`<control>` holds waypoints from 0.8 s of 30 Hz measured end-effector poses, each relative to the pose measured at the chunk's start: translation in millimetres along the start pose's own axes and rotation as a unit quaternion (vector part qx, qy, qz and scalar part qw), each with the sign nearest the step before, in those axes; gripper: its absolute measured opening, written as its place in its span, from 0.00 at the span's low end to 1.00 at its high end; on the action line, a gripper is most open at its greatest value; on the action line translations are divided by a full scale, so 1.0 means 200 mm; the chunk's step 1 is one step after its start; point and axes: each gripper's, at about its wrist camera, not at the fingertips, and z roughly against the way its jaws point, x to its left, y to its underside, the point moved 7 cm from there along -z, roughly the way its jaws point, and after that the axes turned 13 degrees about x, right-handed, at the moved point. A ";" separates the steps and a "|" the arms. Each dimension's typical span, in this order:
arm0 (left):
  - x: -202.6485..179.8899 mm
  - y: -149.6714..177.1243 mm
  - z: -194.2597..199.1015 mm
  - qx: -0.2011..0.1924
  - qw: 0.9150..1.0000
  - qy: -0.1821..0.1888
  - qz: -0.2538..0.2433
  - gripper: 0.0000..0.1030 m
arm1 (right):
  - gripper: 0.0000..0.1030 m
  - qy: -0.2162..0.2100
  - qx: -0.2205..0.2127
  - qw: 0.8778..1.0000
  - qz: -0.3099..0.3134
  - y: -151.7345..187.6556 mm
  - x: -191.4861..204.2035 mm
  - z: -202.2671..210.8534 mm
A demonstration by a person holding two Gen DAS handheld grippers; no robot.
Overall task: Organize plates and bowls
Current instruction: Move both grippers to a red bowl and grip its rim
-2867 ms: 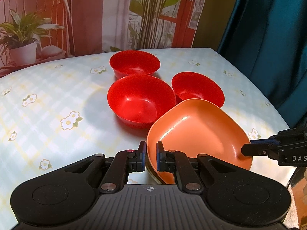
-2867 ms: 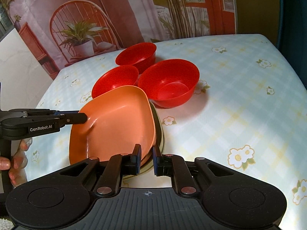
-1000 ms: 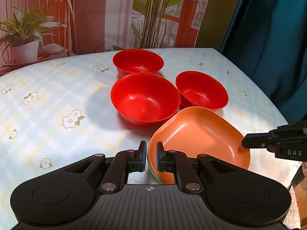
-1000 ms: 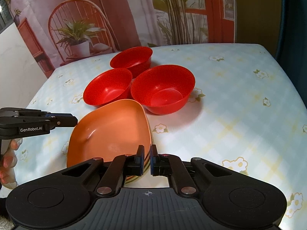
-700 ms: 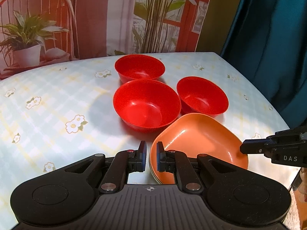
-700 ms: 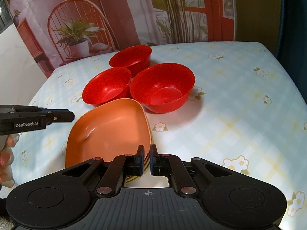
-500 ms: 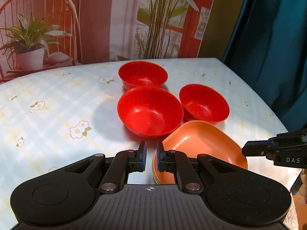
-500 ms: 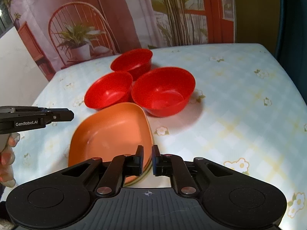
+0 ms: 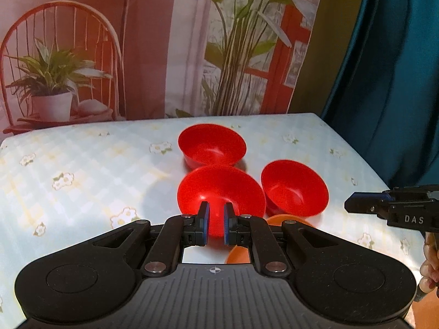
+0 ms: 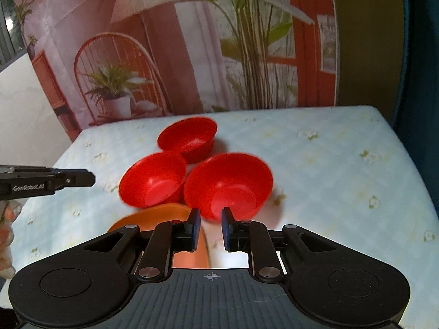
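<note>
Left wrist view: your grippers hang empty over three red bowls.

Left gripper (image 9: 214, 223) is clenched on nothing; the large red bowl (image 9: 221, 192) touches its two neighbours, so nudging one could shove the others. Right gripper (image 10: 210, 229) is opening, empty; the orange plates (image 10: 162, 215) sit near the worktop (image 9: 82, 170) edge; open room lies left.

— What can't you see from your left wrist view?

— Your own gripper body covers most of the orange plate (image 9: 285, 220); only slivers of rim show. The hand (image 9: 430, 263) at the right edge is cut off.

— And from your right?

— The orange plate (image 10: 162, 215) again sits half hidden behind the linkage. The red bowls (image 10: 227, 183) are smeared with blur. Whether more plates lie under the orange one, you cannot tell.
</note>
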 end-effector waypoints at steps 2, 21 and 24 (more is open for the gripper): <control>0.00 -0.02 -0.01 -0.001 1.000 -0.001 0.001 0.10 | 0.16 0.002 -0.006 1.000 -0.002 -0.03 -0.03 0.00; -0.17 -0.18 -0.22 0.015 0.999 0.024 -0.028 0.10 | 0.17 0.028 0.007 0.999 -0.020 -0.09 -0.22 -0.22; -0.20 -0.23 -0.28 0.018 0.999 0.024 -0.031 0.10 | 0.21 0.036 0.014 0.999 -0.028 -0.08 -0.22 -0.29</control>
